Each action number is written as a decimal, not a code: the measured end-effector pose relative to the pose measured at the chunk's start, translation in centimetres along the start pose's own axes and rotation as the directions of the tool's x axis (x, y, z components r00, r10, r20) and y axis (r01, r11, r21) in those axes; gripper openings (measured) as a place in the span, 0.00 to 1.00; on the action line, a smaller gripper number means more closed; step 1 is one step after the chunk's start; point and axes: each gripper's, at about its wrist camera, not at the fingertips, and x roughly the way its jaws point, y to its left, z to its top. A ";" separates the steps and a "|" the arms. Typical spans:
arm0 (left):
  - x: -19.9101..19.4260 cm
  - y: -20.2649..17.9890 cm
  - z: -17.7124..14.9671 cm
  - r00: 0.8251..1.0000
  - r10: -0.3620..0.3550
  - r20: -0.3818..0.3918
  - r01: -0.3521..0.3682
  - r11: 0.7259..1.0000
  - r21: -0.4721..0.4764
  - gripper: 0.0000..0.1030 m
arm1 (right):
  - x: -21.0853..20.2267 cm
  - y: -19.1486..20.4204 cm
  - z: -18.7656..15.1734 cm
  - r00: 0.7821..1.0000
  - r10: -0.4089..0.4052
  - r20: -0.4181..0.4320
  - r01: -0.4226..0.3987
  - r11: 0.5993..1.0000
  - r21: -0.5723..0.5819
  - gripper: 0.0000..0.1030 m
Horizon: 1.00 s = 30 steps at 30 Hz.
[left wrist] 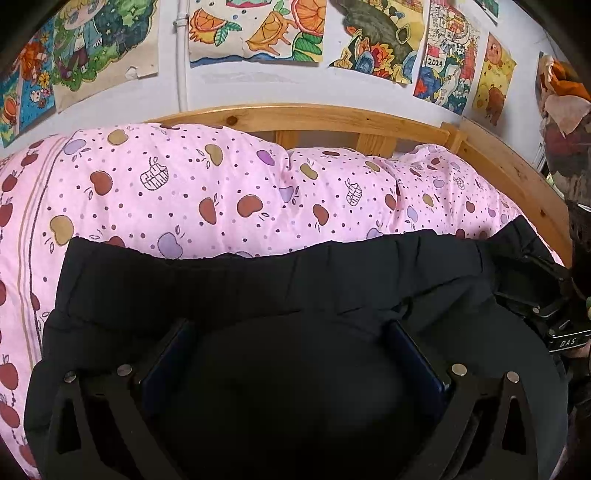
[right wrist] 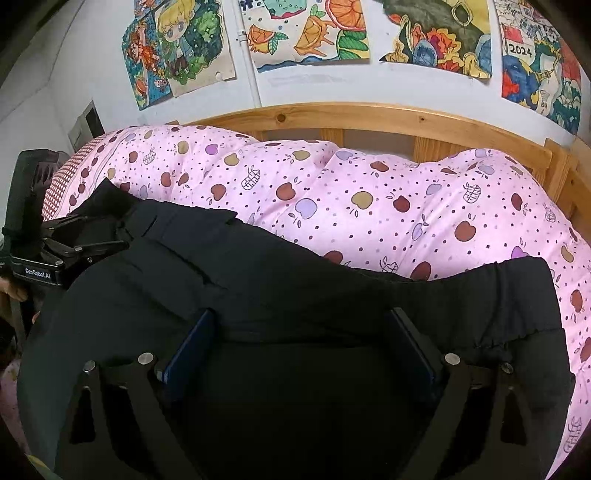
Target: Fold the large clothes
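A large black garment (left wrist: 295,273) with a gathered elastic edge lies spread over a pink quilt (left wrist: 221,184) on a bed. My left gripper (left wrist: 290,326) is open, its fingers wide apart just over the dark cloth, which fills the gap between them. My right gripper (right wrist: 301,314) is open in the same way over the garment (right wrist: 332,291), farther along the same edge. Each gripper shows in the other's view: the right gripper (left wrist: 532,291) at the garment's right end, the left gripper (right wrist: 92,240) at its left end. Black on black hides whether the pads touch the cloth.
The apple-print quilt (right wrist: 351,192) bulges up behind the garment. A wooden bed rail (left wrist: 332,118) (right wrist: 369,114) runs along the back and down the right side. Coloured drawings (left wrist: 258,33) hang on the white wall above.
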 end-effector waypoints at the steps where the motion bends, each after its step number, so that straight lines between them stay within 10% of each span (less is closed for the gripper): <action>1: -0.1 0.0 -0.1 1.000 0.003 0.007 -0.003 1.000 0.003 1.00 | -0.1 0.0 -0.2 1.000 -0.003 0.008 0.003 1.000 0.000 0.88; 19: -4.2 0.6 -2.9 0.985 -0.054 0.164 0.056 0.998 -0.004 1.00 | -3.7 0.3 -2.8 0.977 -0.045 0.210 0.050 0.999 -0.021 0.88; 30: -10.0 3.2 -6.1 0.954 0.028 0.297 -0.005 0.997 -0.077 1.00 | -11.3 -0.9 -4.3 0.904 -0.146 0.401 0.152 0.988 0.018 0.91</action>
